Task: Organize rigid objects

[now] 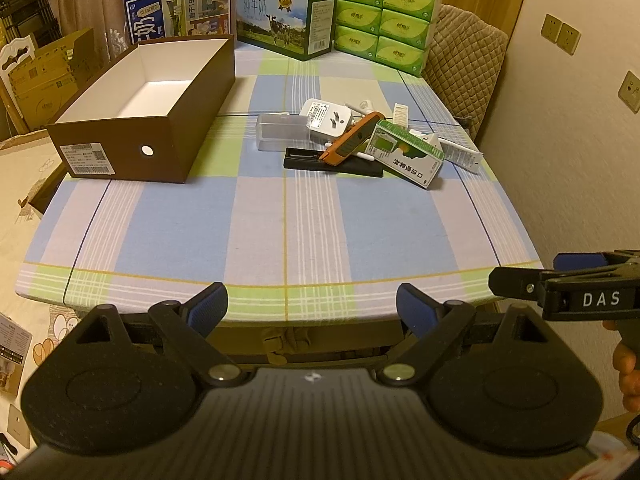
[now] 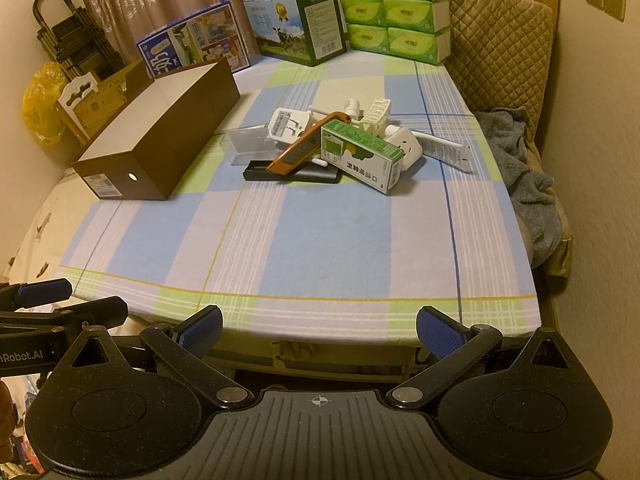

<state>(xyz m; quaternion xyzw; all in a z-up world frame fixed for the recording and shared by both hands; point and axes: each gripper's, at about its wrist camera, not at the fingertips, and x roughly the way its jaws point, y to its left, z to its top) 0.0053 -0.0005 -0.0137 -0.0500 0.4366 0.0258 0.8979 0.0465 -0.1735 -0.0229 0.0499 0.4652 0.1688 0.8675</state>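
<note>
A pile of small rigid items lies mid-table: an orange utility knife [image 1: 350,136] [image 2: 306,142], a green-and-white carton [image 1: 408,154] [image 2: 362,156], a black flat case [image 1: 332,164] [image 2: 292,175], a clear plastic box [image 1: 282,132] [image 2: 246,140], white plug adapters [image 1: 326,114] [image 2: 406,142] and a white tube [image 1: 460,154] [image 2: 444,148]. An empty brown box [image 1: 160,132] [image 2: 160,148] with a white inside stands to the left. My left gripper [image 1: 312,308] and right gripper [image 2: 320,328] hang open before the table's near edge, both empty.
Two milk cartons [image 1: 286,16] [image 1: 180,8] and a green tissue pack [image 1: 384,20] line the far edge of the checked tablecloth [image 1: 280,232]. A quilted chair [image 2: 500,40] with a grey cloth [image 2: 524,176] stands on the right. Cardboard boxes [image 1: 44,76] sit at left.
</note>
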